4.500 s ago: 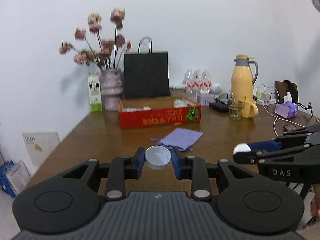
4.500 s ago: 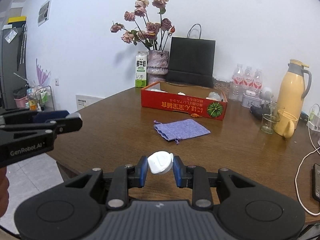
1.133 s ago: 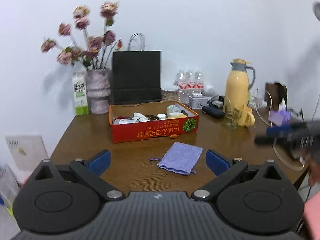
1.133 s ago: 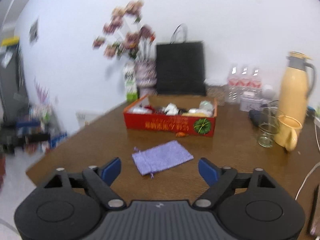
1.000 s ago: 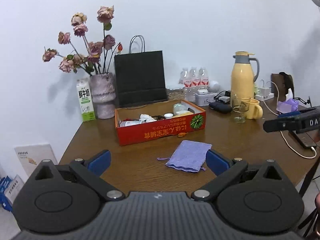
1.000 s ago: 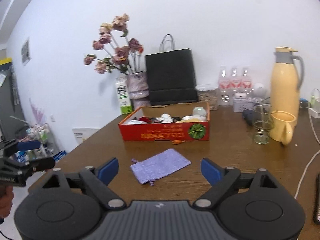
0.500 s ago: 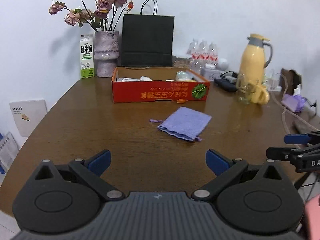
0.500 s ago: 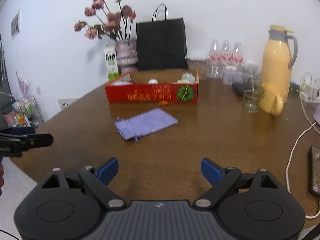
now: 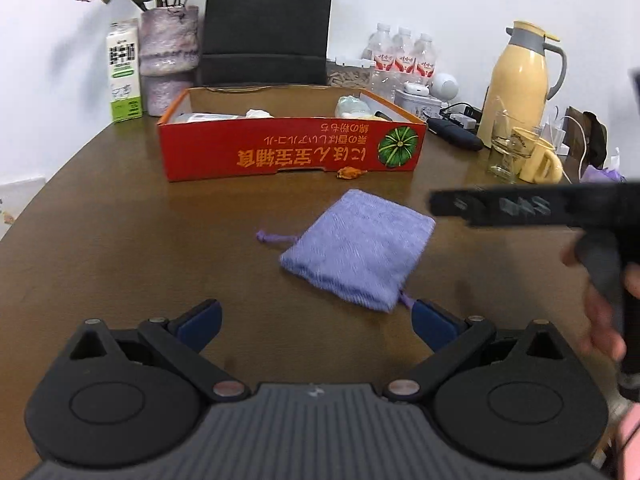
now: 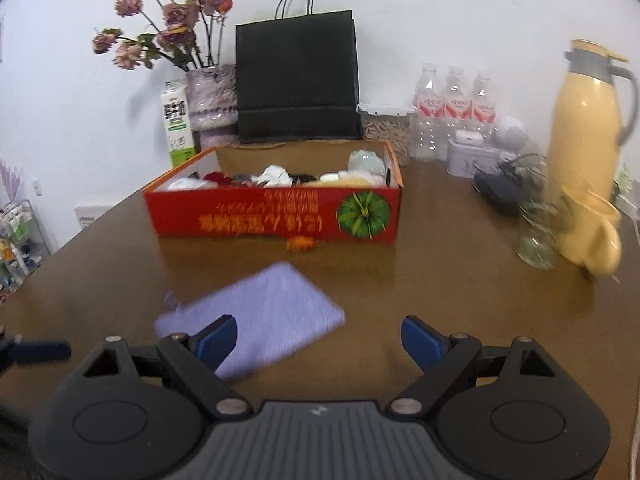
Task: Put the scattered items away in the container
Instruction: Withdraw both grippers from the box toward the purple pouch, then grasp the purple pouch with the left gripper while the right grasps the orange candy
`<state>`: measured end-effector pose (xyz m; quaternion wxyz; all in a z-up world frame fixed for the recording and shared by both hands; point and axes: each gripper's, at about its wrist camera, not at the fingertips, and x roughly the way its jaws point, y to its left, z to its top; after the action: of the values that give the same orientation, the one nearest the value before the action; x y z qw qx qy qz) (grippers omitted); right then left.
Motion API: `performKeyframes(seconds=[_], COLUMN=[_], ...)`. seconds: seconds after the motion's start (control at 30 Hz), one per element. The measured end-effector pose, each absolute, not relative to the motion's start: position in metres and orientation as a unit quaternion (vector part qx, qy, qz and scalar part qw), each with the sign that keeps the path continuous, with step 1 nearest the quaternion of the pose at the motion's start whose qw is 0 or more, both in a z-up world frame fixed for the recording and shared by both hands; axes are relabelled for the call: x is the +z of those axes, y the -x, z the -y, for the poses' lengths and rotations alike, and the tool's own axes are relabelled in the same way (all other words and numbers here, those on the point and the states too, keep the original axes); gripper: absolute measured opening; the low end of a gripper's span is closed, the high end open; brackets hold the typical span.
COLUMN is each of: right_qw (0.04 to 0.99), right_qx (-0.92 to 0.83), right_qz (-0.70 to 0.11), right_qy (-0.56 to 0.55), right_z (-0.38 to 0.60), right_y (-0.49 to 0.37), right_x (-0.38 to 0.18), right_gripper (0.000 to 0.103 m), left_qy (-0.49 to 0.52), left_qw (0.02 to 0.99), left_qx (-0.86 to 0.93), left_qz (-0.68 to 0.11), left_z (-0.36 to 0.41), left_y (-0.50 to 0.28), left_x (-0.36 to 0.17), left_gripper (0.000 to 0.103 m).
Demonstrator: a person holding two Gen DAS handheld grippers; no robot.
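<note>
Pouch, lying before the red box, has been approached by both gripper sets, jaws spread empty; seemingly next.

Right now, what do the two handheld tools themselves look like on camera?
Both match: the left tool and the right tool have black linkage arms with silver pivot pins, round black discs either side, blue pads on the fingertips, and a ribbed grey body. In the left wrist view, the right tool's black bar shows, blurred.
</note>
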<state>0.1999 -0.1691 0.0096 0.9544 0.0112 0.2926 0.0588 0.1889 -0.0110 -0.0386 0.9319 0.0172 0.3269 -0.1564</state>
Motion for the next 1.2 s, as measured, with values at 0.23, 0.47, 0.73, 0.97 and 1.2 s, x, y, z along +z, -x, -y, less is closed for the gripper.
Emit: performKeyframes(seconds=[0.23,0.47,0.73,0.97,1.2], right_qw=[0.946,0.933,0.94,0.939,0.942], right_qx=[0.078,0.086,0.061,0.079,0.087], right_qz=[-0.315,-0.35,-0.336,-0.335,-0.322], right_qy=[0.008,-0.007,0.019,0.02,0.024], right_z=[0.148,0.141,0.128,0.126,0.123], right_y=[-0.295,-0.352,-0.364,-0.348,-0.305], right_x=[-0.005,-0.021,-0.03,-0.029,-0.019], right_gripper=[0.082,0.07,0.041,0.04,0.04], left_qy=[0.004,0.022,-0.025,0.028,0.061], left_qw=[0.926,0.916,0.937,0.939,0.929], left_qx=[-0.174,-0.209,-0.148,-0.123,-0.168], left_qz=[-0.335,-0.342,-0.317,-0.319,-0.325], left_z=[0.018,0.026,0.018,-0.006,-0.008], left_y=[-0.238,-0.258,-0.27,-0.284,-0.273], left_x=[-0.049,-0.056,-0.058,-0.056,-0.05], left_gripper=[0.103,0.09,0.051,0.028,0.08])
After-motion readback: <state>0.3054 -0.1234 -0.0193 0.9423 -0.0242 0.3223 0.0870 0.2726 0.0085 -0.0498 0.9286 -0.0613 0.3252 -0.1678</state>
